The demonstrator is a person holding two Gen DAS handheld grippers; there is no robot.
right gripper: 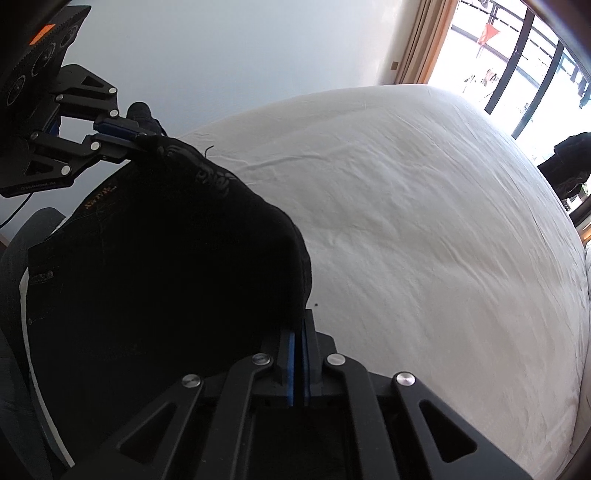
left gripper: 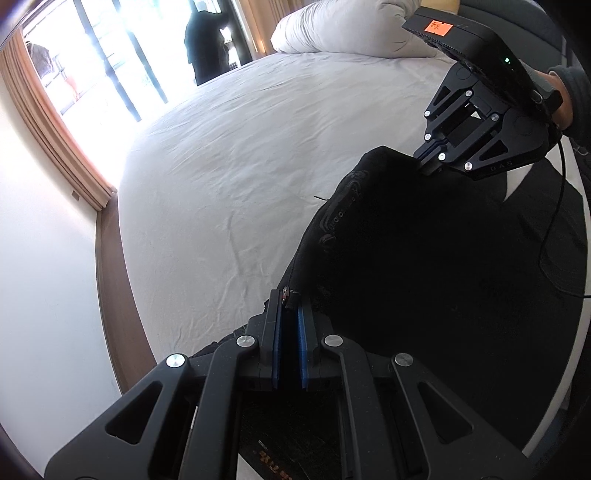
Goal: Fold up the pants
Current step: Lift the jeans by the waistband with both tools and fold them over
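The black pants (left gripper: 424,258) hang stretched between my two grippers above the near edge of the bed; they also show in the right wrist view (right gripper: 166,266). My left gripper (left gripper: 290,299) is shut on one corner of the waistband, by a metal button. My right gripper (right gripper: 304,317) is shut on the other corner. Each gripper shows in the other's view: the right one (left gripper: 424,162) at the upper right, the left one (right gripper: 142,138) at the upper left. Most of the hanging cloth is too dark to read.
A white bed sheet (left gripper: 258,155) spreads ahead, also in the right wrist view (right gripper: 424,221). White pillows (left gripper: 343,33) lie at the head. A wall (left gripper: 44,277) and curtained window (left gripper: 96,66) flank the bed. A dark-clothed person (left gripper: 207,40) stands by the window.
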